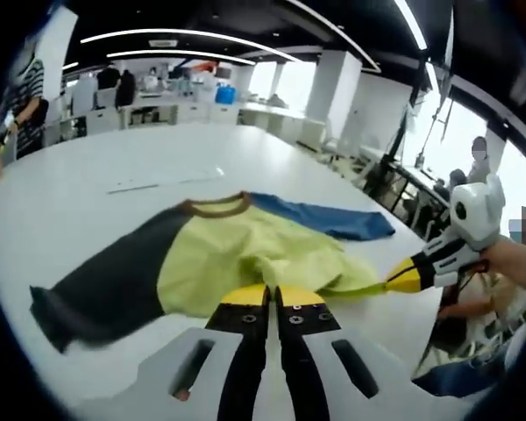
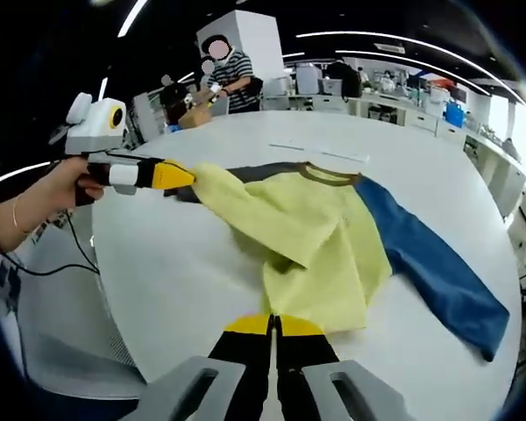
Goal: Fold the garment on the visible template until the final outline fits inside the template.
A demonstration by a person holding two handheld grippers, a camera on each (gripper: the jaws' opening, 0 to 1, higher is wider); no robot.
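Observation:
A long-sleeved shirt (image 1: pixel 219 254) with a yellow body, brown collar, one dark grey sleeve (image 1: pixel 105 289) and one blue sleeve (image 1: pixel 333 219) lies on the white table (image 1: pixel 88 202). Its yellow lower part is lifted and bunched. My left gripper (image 1: pixel 272 294) is shut on the yellow hem at the bottom of the left gripper view. My right gripper (image 1: pixel 393 281) comes in from the right, shut on a stretched yellow corner. In the right gripper view the shirt (image 2: pixel 316 219) spreads across the table, my right gripper (image 2: pixel 273 323) pinches its near hem, and my left gripper (image 2: pixel 186 175) holds the far corner.
A thin pale strip (image 1: pixel 158 181) lies on the table beyond the collar, also seen as the strip (image 2: pixel 320 151). A person in a striped top (image 2: pixel 232 70) stands at the far table edge. Desks and chairs line the back of the room. A hand (image 2: pixel 35 206) holds the left gripper.

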